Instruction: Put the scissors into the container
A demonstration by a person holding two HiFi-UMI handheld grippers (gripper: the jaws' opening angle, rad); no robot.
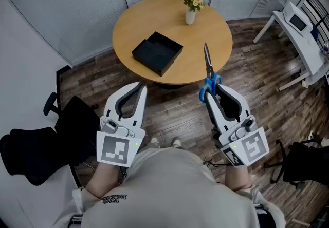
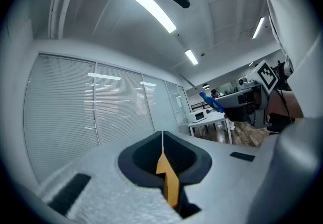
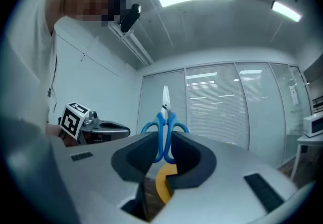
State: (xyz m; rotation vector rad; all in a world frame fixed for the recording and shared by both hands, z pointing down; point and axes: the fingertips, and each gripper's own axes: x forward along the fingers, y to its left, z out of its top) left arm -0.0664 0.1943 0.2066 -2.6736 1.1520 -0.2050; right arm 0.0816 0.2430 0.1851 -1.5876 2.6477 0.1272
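Blue-handled scissors (image 1: 207, 75) stick up out of my right gripper (image 1: 207, 94), which is shut on their handles, blades pointing toward the table. In the right gripper view the scissors (image 3: 165, 126) stand upright between the dark pads. The black open container (image 1: 157, 53) lies on the round wooden table (image 1: 205, 32), ahead and left of the scissors. My left gripper (image 1: 142, 87) is shut with nothing in it, held over the floor in front of the table. In the left gripper view its jaws (image 2: 162, 140) meet along a thin line, and the scissors (image 2: 212, 101) show far off to the right.
A white vase of flowers (image 1: 192, 8) stands at the table's far side. A black office chair (image 1: 41, 147) is at the left, a white desk (image 1: 303, 42) at the right, another dark chair (image 1: 306, 163) at lower right. Wood floor lies between me and the table.
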